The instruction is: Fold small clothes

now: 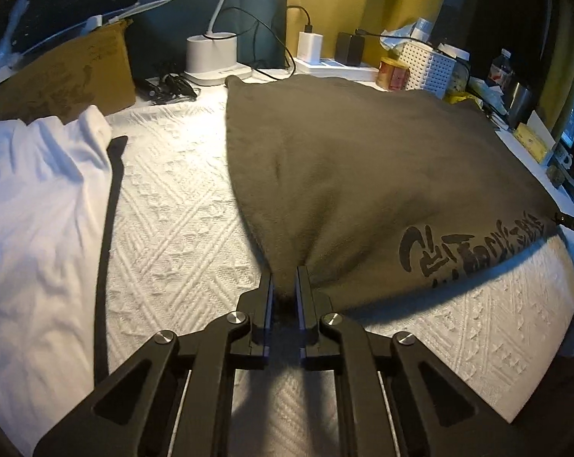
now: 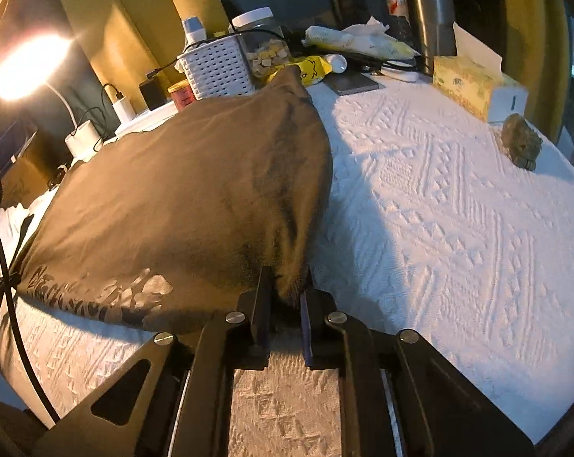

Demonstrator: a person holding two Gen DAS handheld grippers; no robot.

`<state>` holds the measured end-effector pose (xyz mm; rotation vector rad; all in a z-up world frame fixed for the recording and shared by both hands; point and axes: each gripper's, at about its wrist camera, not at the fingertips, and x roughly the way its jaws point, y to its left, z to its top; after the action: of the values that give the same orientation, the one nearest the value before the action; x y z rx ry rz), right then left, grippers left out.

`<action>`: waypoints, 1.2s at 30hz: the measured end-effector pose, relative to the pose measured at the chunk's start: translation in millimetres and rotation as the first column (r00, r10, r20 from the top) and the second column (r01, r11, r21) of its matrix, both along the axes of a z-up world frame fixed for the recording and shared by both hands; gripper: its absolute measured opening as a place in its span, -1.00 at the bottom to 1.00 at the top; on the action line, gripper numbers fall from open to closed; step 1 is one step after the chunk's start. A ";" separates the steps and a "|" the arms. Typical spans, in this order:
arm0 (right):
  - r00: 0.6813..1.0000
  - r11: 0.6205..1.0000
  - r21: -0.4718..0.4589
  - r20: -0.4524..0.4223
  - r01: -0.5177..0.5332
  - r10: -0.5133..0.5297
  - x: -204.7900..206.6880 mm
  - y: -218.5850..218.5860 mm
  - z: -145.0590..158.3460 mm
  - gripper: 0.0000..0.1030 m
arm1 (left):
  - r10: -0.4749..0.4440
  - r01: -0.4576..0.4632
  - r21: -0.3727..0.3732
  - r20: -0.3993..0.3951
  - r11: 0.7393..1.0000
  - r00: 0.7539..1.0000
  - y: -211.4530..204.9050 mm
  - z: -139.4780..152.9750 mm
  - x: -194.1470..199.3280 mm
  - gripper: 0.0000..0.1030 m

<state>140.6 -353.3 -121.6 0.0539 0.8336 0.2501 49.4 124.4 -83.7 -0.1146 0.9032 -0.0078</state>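
Two tools: the left tool (image 1: 284,278) and right tool (image 2: 286,282) each pinch a near corner of one olive garment (image 1: 363,160), center frame, over the white textured tabletop (image 2: 439,209). One white garment (image 1: 31,198) lies left. Beyond: one lamp (image 2: 28,64), yellow curtains.

Left claw (image 1: 284,280): black two-finger linkage body with silver pivot pins, entering from the bottom edge of its own view and angling downward. Its jaws are standing nearly together, parallel, and are pinching a bunched near corner of the grey-brown garment (image 1: 363,167) between the pads. Right claw (image 2: 286,283): same black build and silver pivots, likewise reaching in from the bottom of its view and tilting downward. Its jaws are sitting close together, clamping the other near corner of the same garment, with the fabric gathering between the fingers. No hand, sleeve or wrist is showing in either view.
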 end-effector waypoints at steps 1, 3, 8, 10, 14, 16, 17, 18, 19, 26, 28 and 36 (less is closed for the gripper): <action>1.000 1.000 -0.002 0.006 -0.001 0.001 -1.2 -0.1 1.8 -0.76 | 0.001 -0.001 -0.002 0.006 1.000 1.000 0.4 1.6 -1.5 -0.85; 1.000 1.000 -0.006 0.023 -0.004 0.004 -4.3 -0.6 7.1 -0.76 | 0.000 0.000 -0.004 0.020 1.000 1.000 -0.2 6.0 -4.9 -0.86; 0.998 1.000 -0.025 0.059 -0.013 0.015 -12.0 -0.7 20.2 -0.76 | -0.012 0.012 -0.010 0.046 1.000 0.999 -2.7 15.3 -12.7 -0.86; 0.998 0.999 -0.032 0.068 -0.014 0.017 -15.9 -2.0 23.2 -0.76 | -0.024 0.025 -0.012 0.044 1.000 0.999 -3.4 16.3 -17.2 -0.86; 0.997 0.999 -0.040 0.073 -0.012 0.015 -22.5 -5.3 23.4 -0.76 | -0.049 0.049 -0.001 0.035 0.999 0.998 -8.1 16.8 -27.1 -0.86; 0.997 0.999 -0.041 0.074 -0.008 0.011 -26.2 -6.8 23.0 -0.76 | -0.056 0.056 0.002 0.033 0.998 0.998 -10.7 17.2 -31.5 -0.86; 0.997 0.999 -0.040 0.075 -0.005 0.008 -28.3 -8.2 22.8 -0.76 | -0.057 0.057 0.002 0.033 0.998 0.998 -12.1 17.6 -33.6 -0.86; 0.997 0.999 -0.038 0.076 -0.003 0.006 -30.6 -9.8 22.4 -0.76 | -0.059 0.059 0.001 0.033 0.998 0.998 -13.2 17.9 -35.8 -0.86; 0.997 0.999 -0.039 0.076 -0.003 0.006 -33.2 -10.6 21.7 -0.76 | -0.061 0.061 0.000 0.036 0.998 0.998 -14.0 18.0 -38.2 -0.86; 0.997 0.999 -0.054 0.075 -0.001 0.005 -46.9 -15.0 17.8 -0.76 | -0.072 0.072 -0.005 0.029 0.997 0.997 -16.7 12.3 -52.9 -0.86; 0.997 0.999 -0.054 0.075 -0.001 0.005 -50.5 -16.9 16.9 -0.76 | -0.079 0.079 -0.001 0.022 0.997 0.997 -18.2 11.1 -56.1 -0.86; 0.998 0.999 -0.034 0.063 0.013 -0.011 -65.8 -25.0 6.2 -0.76 | -0.082 0.082 0.003 0.001 0.997 0.997 -24.0 6.9 -63.5 -0.86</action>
<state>74.8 -378.3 -115.4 0.0184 0.7746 0.2248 -14.1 100.4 -76.8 -0.0743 0.9060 -0.0830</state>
